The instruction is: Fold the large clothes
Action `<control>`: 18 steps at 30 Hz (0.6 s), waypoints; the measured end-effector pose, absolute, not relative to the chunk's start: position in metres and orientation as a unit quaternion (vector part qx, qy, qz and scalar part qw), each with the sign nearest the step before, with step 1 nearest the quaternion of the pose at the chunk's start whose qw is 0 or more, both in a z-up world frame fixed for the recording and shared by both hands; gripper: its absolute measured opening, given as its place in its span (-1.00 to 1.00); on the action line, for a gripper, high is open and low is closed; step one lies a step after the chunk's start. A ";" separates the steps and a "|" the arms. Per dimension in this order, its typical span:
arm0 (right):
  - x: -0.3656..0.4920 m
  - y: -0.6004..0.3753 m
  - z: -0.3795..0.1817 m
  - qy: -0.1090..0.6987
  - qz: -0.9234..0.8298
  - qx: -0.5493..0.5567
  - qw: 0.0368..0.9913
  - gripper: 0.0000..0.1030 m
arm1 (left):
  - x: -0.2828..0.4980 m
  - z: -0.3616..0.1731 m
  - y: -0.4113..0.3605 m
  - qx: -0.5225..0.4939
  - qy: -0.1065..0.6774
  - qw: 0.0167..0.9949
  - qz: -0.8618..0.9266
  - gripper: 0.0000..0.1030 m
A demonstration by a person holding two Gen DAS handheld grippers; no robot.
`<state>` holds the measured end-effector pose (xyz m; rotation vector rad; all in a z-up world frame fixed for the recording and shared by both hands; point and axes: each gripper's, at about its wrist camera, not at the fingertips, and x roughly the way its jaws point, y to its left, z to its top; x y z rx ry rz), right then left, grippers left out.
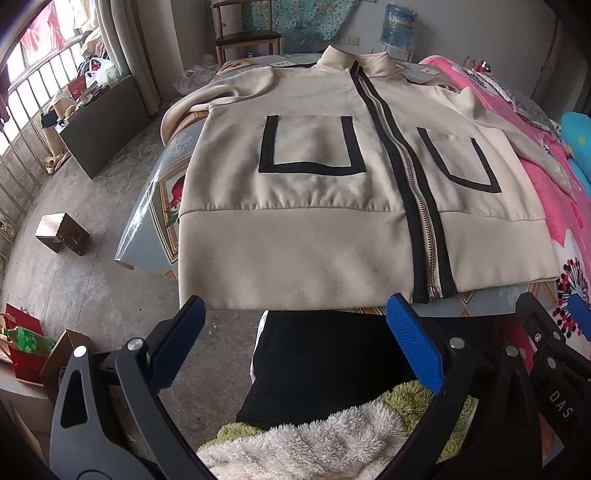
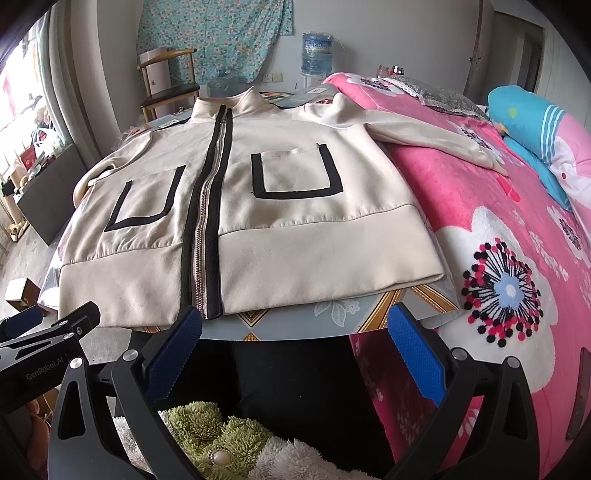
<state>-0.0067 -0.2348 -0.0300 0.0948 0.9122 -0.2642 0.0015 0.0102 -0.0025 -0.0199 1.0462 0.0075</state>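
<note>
A cream zip-up jacket (image 1: 314,236) with black trim and two black-edged pockets lies flat, front up and zipped, on a small table (image 1: 155,206); it fills the middle of the right wrist view too (image 2: 295,229). One sleeve (image 1: 207,99) droops off the table's far left; the other (image 2: 424,136) rests on the pink bed. My left gripper (image 1: 295,332) hovers open just short of the hem, holding nothing. My right gripper (image 2: 295,339) is open as well, in front of the table's near edge right of the zipper.
A pink flowered blanket (image 2: 517,258) covers the bed to the right. A wooden chair (image 1: 247,33) and water jug (image 1: 399,26) stand behind the table. A small brown box (image 1: 62,232) and bags (image 1: 26,339) sit on the concrete floor at left. A person's fleecy top (image 1: 314,443) shows below.
</note>
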 end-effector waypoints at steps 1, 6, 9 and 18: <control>-0.007 -0.235 -0.030 0.439 -0.127 0.046 0.888 0.91 | 0.002 -0.003 0.010 -0.009 0.500 0.866 0.003 0.84; -0.007 -0.235 -0.030 0.439 -0.127 0.045 0.888 0.91 | 0.001 -0.003 0.010 -0.010 0.500 0.866 0.003 0.84; -0.006 -0.235 -0.030 0.440 -0.127 0.046 0.888 0.91 | 0.002 -0.003 0.011 -0.010 0.501 0.866 0.003 0.84; -0.001 -0.239 -0.030 0.441 -0.131 0.048 0.887 0.91 | 0.010 -0.006 0.012 -0.007 0.505 0.863 0.004 0.84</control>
